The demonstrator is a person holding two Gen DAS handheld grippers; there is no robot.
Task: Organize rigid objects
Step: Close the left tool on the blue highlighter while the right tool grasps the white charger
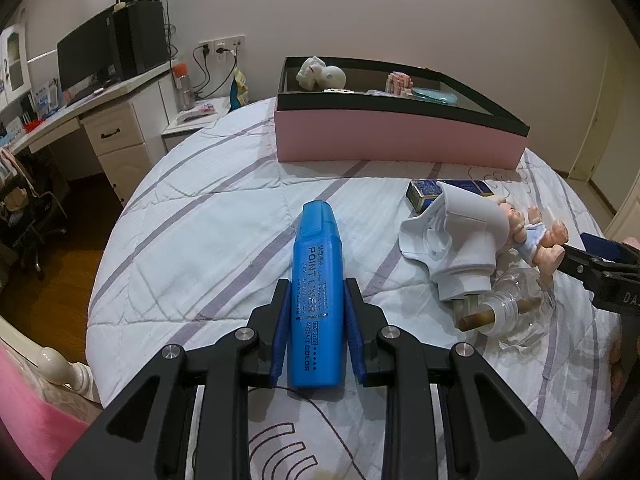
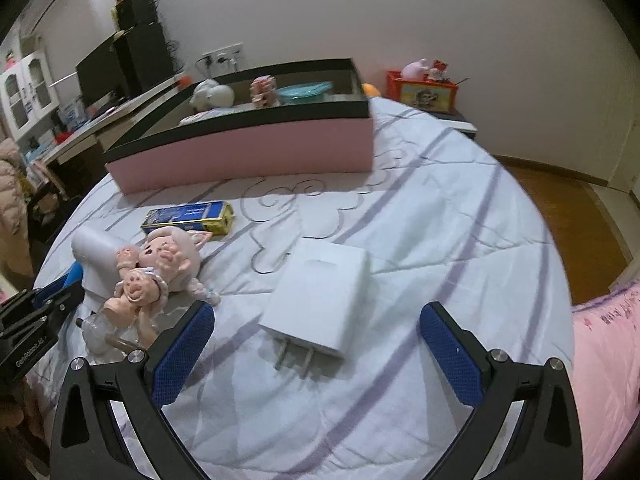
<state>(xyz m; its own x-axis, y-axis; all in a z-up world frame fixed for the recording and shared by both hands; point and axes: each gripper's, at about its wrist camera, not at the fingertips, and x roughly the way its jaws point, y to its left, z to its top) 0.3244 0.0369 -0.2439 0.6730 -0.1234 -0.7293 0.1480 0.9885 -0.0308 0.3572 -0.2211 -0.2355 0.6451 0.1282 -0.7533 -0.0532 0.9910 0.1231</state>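
My left gripper (image 1: 318, 292) is shut on a blue highlighter (image 1: 318, 280) and holds it over the bed, pointing toward the pink box (image 1: 396, 136). My right gripper (image 2: 316, 320) is open, its jaws on either side of a white plug adapter (image 2: 320, 300) that lies on the quilt. The pink box (image 2: 240, 152) holds a white figurine (image 2: 212, 94), a teal dish (image 2: 304, 90) and a small pink item. A pink doll (image 2: 160, 272), a white device (image 1: 460, 236), a clear glass bottle (image 1: 516, 316) and a blue-gold box (image 2: 188, 216) lie on the bed.
A desk with a monitor (image 1: 86, 56) and drawers stands at the left. A red box with toys (image 2: 424, 90) sits on a stand past the bed's far right. Wooden floor (image 2: 568, 208) lies beyond the bed edge.
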